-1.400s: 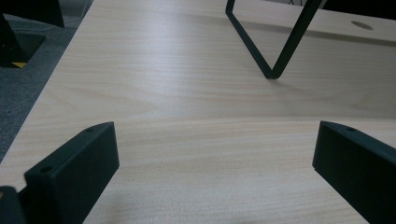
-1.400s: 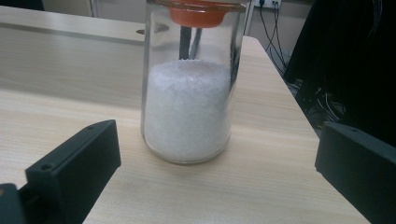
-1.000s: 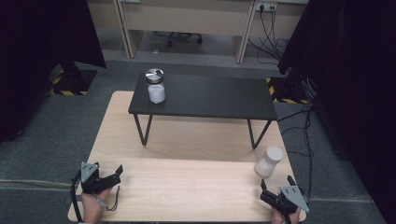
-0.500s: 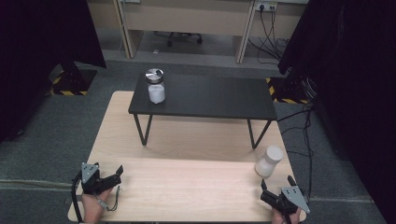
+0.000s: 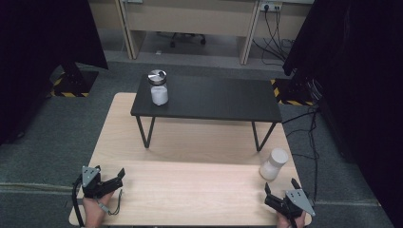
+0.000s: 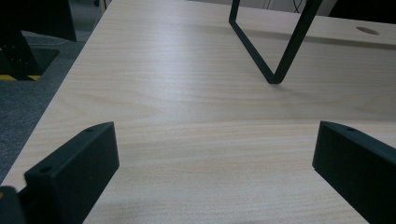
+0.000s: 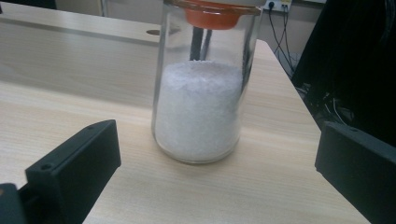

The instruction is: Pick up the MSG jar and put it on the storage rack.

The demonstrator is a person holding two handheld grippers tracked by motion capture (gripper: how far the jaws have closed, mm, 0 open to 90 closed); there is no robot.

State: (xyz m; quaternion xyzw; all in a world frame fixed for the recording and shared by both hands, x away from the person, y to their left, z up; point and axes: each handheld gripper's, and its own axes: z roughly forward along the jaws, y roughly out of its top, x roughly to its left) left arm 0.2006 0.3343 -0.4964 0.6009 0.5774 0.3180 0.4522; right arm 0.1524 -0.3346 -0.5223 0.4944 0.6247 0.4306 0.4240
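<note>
Jaws spread wide on both the left gripper (image 5: 116, 176) and right gripper (image 5: 281, 190), I'd ease the right one straight forward around the glass jar (image 7: 201, 84) standing just ahead near the table's (image 5: 190, 190) right edge, gripping low.

a clear glass jar (image 7: 200, 93) stands upright on the light wooden table (image 5: 190, 190), near its right edge at the front. white granules fill it to well over half its height. an orange stopper sits in its mouth under a white lid (image 5: 278, 155).
</note>
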